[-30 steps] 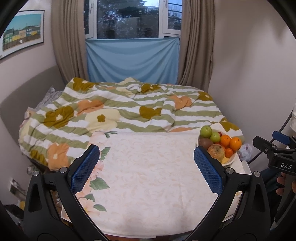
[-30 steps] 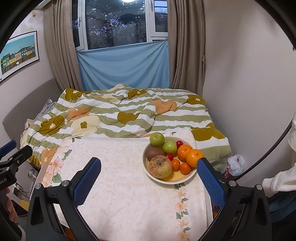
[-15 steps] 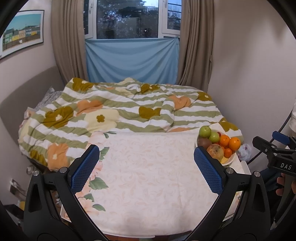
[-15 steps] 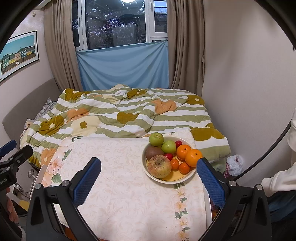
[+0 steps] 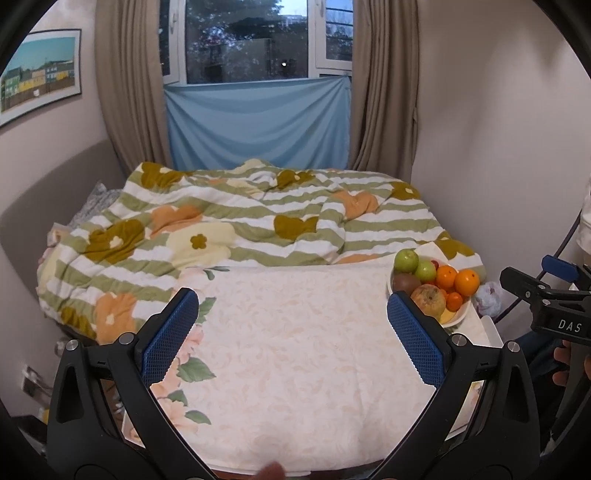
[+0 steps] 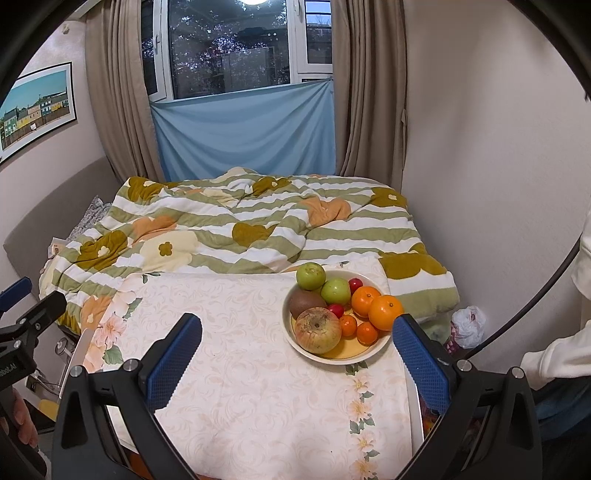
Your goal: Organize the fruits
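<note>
While both grippers, left (image 5: pixel 293 330) and right (image 6: pixel 297 356), are hovering spread apart and empty, fruit bowl (image 6: pixel 373 350) is sitting untouched on table (image 6: pixel 240 387).

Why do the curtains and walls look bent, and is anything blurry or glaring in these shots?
Both views: fisheye lenses bow the curtains and walls, with black corners. Right wrist view: a ceiling light glares in the window; the bowl of fruit is sharp. Left wrist view: a blurred fingertip at the bottom edge.

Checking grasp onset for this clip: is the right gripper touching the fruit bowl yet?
Apart. The right wrist view shows the right gripper open, tablecloth visible between its left finger and the bowl; neither finger meets the rim.
</note>
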